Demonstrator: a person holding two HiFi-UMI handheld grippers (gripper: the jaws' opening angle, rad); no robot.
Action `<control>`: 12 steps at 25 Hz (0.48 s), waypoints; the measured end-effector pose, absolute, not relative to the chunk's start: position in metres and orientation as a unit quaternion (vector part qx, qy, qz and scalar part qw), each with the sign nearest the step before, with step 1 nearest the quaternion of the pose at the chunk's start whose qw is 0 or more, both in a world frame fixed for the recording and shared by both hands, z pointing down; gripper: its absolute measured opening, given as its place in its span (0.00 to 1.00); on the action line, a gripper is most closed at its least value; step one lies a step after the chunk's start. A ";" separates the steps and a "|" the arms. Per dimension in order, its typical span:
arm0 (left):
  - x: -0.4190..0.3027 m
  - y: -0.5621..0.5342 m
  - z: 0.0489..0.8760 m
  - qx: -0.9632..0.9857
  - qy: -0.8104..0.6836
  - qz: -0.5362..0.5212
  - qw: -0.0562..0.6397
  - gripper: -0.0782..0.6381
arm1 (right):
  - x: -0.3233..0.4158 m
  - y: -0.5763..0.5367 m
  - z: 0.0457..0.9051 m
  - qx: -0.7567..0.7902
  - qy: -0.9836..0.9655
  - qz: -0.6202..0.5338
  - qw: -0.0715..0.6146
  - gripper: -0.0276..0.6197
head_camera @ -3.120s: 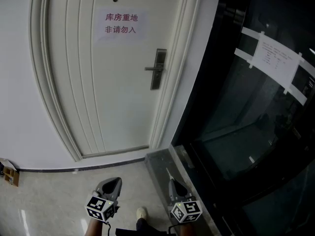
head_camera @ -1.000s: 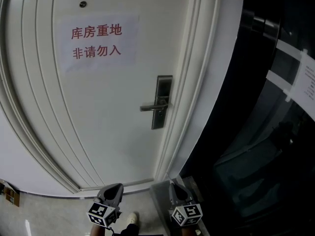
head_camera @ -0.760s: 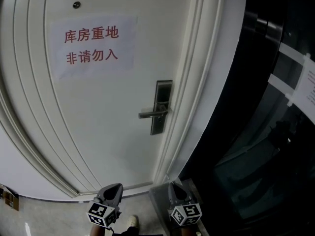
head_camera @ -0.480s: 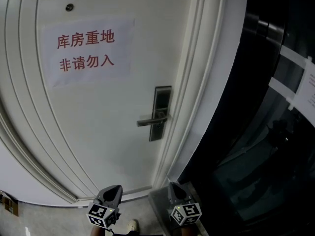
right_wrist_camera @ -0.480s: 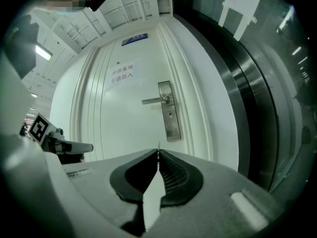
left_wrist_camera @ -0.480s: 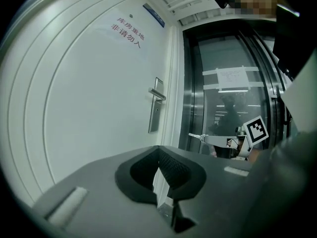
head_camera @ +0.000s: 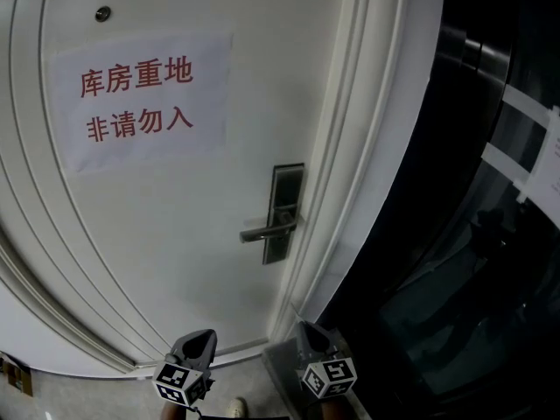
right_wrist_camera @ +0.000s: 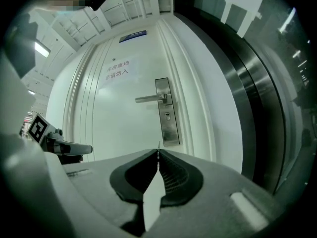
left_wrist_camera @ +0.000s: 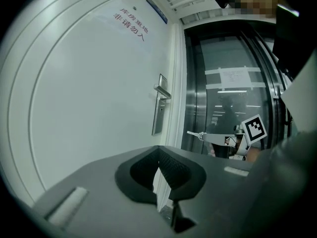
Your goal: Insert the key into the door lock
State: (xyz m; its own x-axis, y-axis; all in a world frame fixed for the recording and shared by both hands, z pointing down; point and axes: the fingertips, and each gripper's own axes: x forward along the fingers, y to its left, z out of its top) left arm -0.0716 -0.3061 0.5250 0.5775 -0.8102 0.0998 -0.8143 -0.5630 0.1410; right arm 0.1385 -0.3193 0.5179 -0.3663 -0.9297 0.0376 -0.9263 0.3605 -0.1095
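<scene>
Door [head_camera: 175,234], white with raised mouldings, fills most of the head view and is closed. Glass [head_camera: 490,252], dark and reflective, takes up the right side beyond the door frame. Sign [head_camera: 140,99], a sheet of white paper with two lines of red characters, is stuck on the upper door, to the left of and above the lock.

Both grippers are held low, side by side but apart, and point at the door. The left gripper [head_camera: 206,333] has its pads pressed together at the tips, with nothing between them. The right gripper [head_camera: 306,326] is also clenched, pinching the key.

The lock [head_camera: 282,213] is a tall metal plate close to the door's right edge. Its handle [head_camera: 262,231] sticks out to the left, roughly level. The keyhole [right_wrist_camera: 167,116] sits in the plate below the handle.

The key [left_wrist_camera: 194,134] is a thin metal blade that juts forward from the right gripper's tips. In the right gripper view it shows only as an edge-on sliver. It is well short of the lock and touches nothing on the door.
</scene>
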 end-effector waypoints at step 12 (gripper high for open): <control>-0.066 -0.318 0.528 0.892 -0.442 0.018 0.093 0.11 | 0.135 -0.368 0.461 -0.563 0.822 0.085 -0.023 0.06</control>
